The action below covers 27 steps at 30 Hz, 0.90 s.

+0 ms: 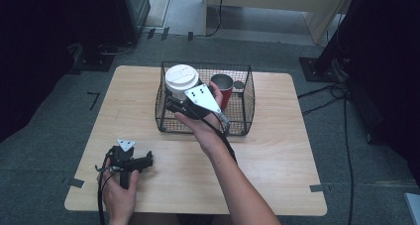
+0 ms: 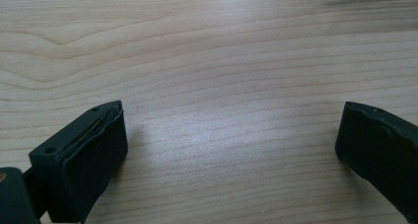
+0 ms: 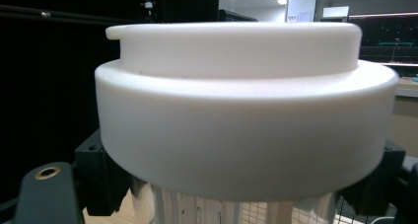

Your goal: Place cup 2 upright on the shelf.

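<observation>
Wood-grain tabletop (image 1: 277, 150) sits on a grey carpeted floor, and at its far middle stands a black wire basket (image 1: 166, 111). Your white-lidded paper cup (image 1: 181, 81) is upright, its long axis vertical, held over the basket's left half at about rim height, so it counts as neither set down inside nor clear of the wire yet. Your right gripper (image 1: 184, 93) is clamped on it: in the right gripper view the black jaws press on the cup's ribbed wall from both sides just beneath the lid (image 3: 241, 115). The relation that matters for the coming move is cup to basket wall; the near rim lies between the cup and you, the left wall is just beside it, and a red cup (image 1: 223, 88) stands in the basket to its right, near but apart. Judged from this, keep the cup vertical and mind the left wall and near rim. Your left gripper (image 1: 136, 161) rests low at the table's near-left corner, well apart from the basket, jaws spread wide over bare wood with nothing between them, so your right hand (image 1: 200, 123) is the one placed for this
</observation>
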{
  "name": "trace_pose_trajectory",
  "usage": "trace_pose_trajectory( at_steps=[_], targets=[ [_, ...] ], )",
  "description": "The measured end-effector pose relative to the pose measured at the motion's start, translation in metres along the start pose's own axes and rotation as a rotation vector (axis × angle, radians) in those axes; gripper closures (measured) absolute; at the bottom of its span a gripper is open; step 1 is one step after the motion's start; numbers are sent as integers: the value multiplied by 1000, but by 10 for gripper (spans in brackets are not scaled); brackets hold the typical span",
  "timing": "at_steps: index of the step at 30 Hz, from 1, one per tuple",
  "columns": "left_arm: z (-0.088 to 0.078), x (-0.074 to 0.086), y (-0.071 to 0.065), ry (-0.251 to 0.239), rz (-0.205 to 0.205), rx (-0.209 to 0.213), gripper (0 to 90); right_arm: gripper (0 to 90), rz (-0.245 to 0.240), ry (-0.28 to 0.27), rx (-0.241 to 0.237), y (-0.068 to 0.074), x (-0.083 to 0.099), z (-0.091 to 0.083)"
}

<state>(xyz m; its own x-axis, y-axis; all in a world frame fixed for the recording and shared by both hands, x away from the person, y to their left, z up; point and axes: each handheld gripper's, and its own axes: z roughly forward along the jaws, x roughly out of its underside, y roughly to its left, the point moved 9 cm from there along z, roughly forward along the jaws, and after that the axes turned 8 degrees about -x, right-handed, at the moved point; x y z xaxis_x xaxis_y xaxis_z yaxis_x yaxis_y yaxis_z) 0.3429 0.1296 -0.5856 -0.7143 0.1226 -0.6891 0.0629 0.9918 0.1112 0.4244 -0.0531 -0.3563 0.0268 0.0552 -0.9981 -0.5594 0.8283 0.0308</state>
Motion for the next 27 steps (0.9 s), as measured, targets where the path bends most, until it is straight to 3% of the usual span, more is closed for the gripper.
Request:
trace_pose_trajectory(
  at_steps=[6, 15, 27],
  targets=[
    [0, 0, 0, -1, -1, 0, 1, 159, 12, 6, 11, -13, 7, 17],
    [0, 0, 0, -1, 0, 0, 1, 159, -45, 45, 45, -29, 24, 41],
    [0, 0, 0, -1, -1, -1, 1, 159, 5, 70, 90, -53, 46, 64]
  ],
)
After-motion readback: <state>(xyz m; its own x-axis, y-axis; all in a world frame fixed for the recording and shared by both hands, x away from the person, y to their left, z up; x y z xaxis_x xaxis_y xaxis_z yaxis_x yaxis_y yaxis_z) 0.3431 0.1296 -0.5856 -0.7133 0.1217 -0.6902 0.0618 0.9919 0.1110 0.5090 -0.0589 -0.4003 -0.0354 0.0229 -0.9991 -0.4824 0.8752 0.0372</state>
